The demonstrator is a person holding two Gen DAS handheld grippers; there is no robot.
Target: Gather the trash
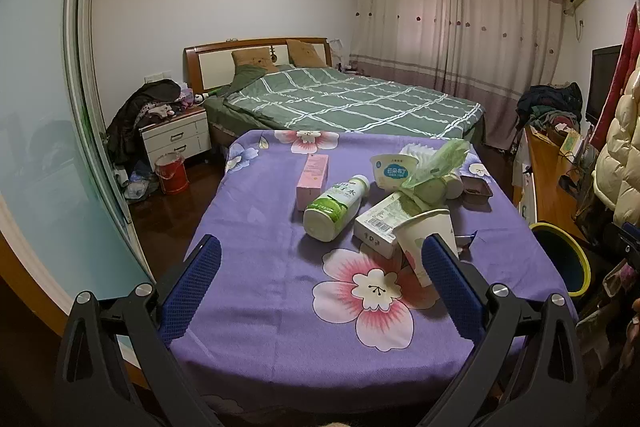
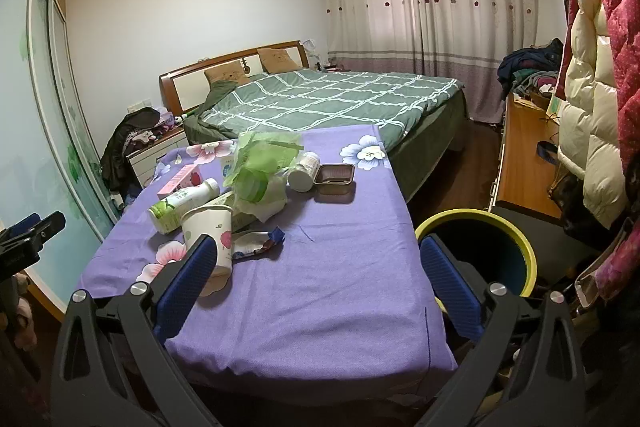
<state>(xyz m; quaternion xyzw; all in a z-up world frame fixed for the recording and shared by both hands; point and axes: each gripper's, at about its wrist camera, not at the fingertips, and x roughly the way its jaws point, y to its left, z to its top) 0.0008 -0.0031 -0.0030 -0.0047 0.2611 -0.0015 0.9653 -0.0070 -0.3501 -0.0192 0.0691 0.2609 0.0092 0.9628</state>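
Observation:
Trash lies in a heap on a table with a purple flowered cloth (image 1: 280, 307) (image 2: 320, 287). I see a green-and-white bottle (image 1: 334, 209) (image 2: 182, 203) on its side, a tipped paper cup (image 1: 424, 231) (image 2: 208, 231), a white carton (image 1: 378, 227), a pink box (image 1: 312, 177) (image 2: 178, 183), a green plastic bag (image 1: 434, 167) (image 2: 260, 167), a brown tray (image 1: 476, 190) (image 2: 334, 179) and a crumpled wrapper (image 2: 256, 245). A yellow-rimmed bin (image 2: 480, 251) (image 1: 560, 259) stands right of the table. My left gripper (image 1: 320, 259) and right gripper (image 2: 320, 259) hover open above the near table edge, holding nothing.
Behind the table is a bed with a green checked quilt (image 1: 352, 103). A white nightstand (image 1: 176, 137) piled with clothes and a red bucket (image 1: 172, 173) stand at the left. A wooden desk (image 2: 524, 167) and hanging jackets (image 2: 592, 67) line the right side.

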